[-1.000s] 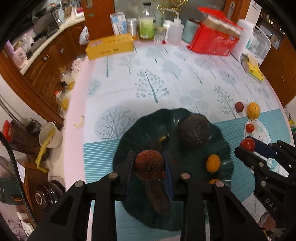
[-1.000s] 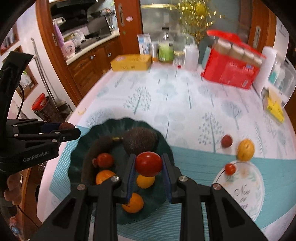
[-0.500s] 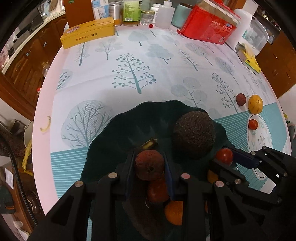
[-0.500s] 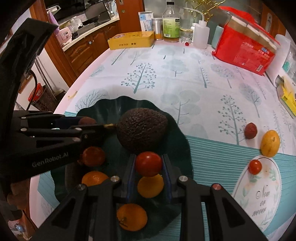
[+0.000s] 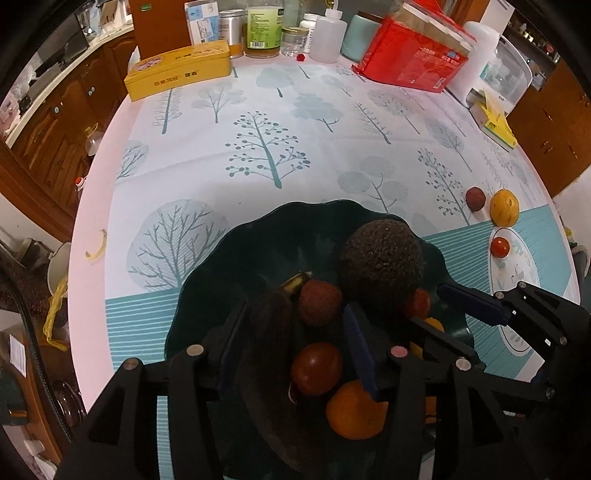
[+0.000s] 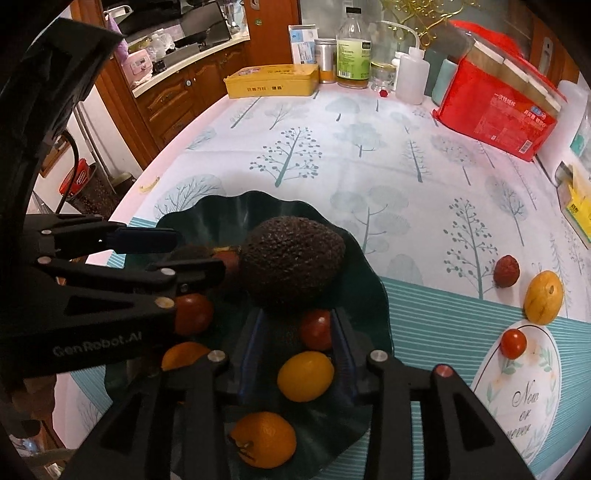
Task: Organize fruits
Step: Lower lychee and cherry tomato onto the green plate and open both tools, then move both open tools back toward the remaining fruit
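Note:
A dark green wavy plate (image 5: 258,251) (image 6: 229,210) holds a large avocado (image 5: 380,258) (image 6: 291,262), oranges and tomatoes. My left gripper (image 5: 291,317) is open over the plate; a brown lychee (image 5: 319,302) lies on the plate between its fingers, beside the avocado. My right gripper (image 6: 295,325) is open too; a red tomato (image 6: 316,330) rests on the plate between its fingers, with a yellow kumquat (image 6: 306,376) just in front. On the tablecloth remain a lychee (image 6: 506,270), a yellow fruit (image 6: 543,297) and a cherry tomato (image 6: 513,343).
A white printed mat (image 6: 524,391) lies right of the plate. At the table's far edge stand a yellow tin (image 5: 179,70), bottles (image 5: 262,29) and a red package (image 5: 413,62). The table edge curves at the left above cabinets (image 5: 48,129).
Both grippers came down over the plate and opened. The lychee left the left gripper and the tomato left the right gripper; both now rest on the plate.

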